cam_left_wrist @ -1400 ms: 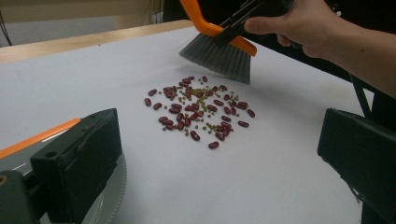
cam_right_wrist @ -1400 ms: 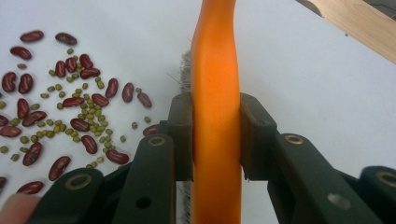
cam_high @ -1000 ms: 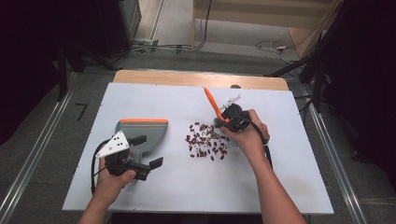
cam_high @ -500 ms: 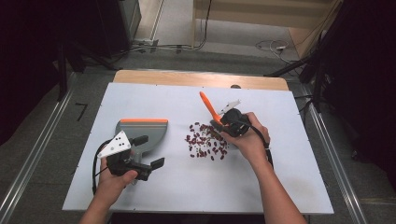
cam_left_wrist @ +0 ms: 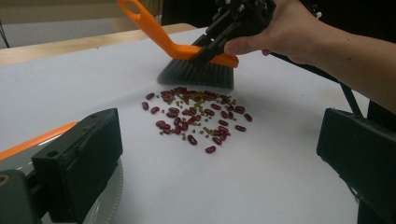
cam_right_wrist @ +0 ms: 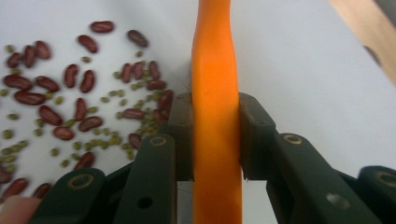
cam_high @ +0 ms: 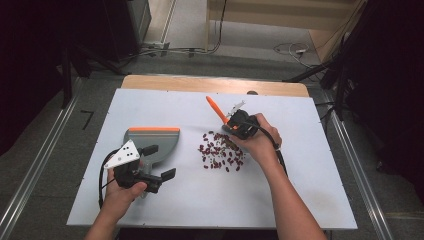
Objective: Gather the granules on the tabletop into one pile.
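While the right tool (cam_right_wrist: 215, 140) is clamped on the orange brush (cam_left_wrist: 187, 51), bristles right behind the beans (cam_left_wrist: 196, 114), the left tool (cam_high: 157, 162) sits wide open over the dustpan (cam_high: 152, 137), beans well off to its side.

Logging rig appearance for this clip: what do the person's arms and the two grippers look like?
Both forearms are bare; no sleeves or gloves show. The left gripper is black, with blocky rectangular jaws, a grey three-cornered plate on top and a black cable looping off its side. The right gripper is black too, its linked arms joined by brass-ringed pivots, with a black cable trailing along the wrist.
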`<state>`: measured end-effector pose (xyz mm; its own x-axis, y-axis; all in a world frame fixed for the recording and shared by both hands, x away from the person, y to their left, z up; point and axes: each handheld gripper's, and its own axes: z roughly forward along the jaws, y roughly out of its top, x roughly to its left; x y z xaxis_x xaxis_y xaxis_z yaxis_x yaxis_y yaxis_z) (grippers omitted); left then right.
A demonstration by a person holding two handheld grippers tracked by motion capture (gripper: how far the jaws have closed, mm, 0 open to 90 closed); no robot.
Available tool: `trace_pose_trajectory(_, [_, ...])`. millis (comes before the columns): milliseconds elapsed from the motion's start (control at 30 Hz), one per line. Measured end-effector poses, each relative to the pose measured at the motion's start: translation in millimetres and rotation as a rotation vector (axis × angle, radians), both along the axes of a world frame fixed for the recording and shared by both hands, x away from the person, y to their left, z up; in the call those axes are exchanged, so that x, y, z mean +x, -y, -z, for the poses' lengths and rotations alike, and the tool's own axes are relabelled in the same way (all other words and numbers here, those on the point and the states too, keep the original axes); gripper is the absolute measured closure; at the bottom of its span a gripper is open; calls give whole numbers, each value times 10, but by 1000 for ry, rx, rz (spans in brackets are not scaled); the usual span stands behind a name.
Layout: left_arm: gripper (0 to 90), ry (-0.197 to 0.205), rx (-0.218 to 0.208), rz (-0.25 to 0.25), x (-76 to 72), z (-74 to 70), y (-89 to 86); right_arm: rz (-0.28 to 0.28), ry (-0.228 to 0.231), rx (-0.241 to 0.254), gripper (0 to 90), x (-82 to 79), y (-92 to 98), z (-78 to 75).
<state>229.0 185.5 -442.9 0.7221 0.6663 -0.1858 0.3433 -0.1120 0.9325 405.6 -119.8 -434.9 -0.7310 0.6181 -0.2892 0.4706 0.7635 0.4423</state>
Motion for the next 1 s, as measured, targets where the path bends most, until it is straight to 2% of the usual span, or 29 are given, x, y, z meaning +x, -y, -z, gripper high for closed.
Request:
trace_pose_trajectory(67, [5,0,0,0,0,1,2,-10,-11,-4,694,-25,-6,-1])
trace_pose_trajectory(100, [5,1,0,0,-1,0,3,-13,-36,22,694,-49,18,-18])
trace_pose_trajectory(200, [5,3,-3,-2,-6,-5,10,-36,-57,51,694,-100,50,-29])
trace_pose_trajectory(300, [5,6,1,0,-9,-9,12,-44,-57,53,694,-133,62,-36])
trace_pose_trajectory(400, [5,6,2,-2,-13,-11,13,-38,-60,109,693,-136,119,-78])
trace_pose_trajectory(467, [5,5,1,-5,-13,-12,8,-55,-32,131,693,-120,144,-107])
trace_pose_trajectory(500, [5,6,1,-6,-12,-11,4,-55,-32,131,693,-120,144,-107])
trace_pose_trajectory(567, [5,6,-1,-7,-8,-7,-1,-59,-13,167,693,-81,153,-132])
trace_pose_trajectory(667, [5,5,-5,-8,-5,-3,-8,-69,25,163,693,-15,125,-128])
trace_pose_trajectory(733, [5,5,-3,-9,-5,-3,-14,-73,33,159,693,8,111,-126])
trace_pose_trajectory(767, [5,3,-1,-10,-5,-3,-20,-84,53,153,692,59,72,-114])
trace_pose_trajectory(833, [5,5,-2,-11,-3,0,-27,-88,55,152,693,82,47,-106])
trace_pose_trajectory(933, [5,6,-4,-11,-4,1,-28,-103,32,167,692,145,-24,-75])
trace_pose_trajectory(1000, [6,3,-3,-10,-8,0,-21,-114,21,142,692,172,-93,-54])
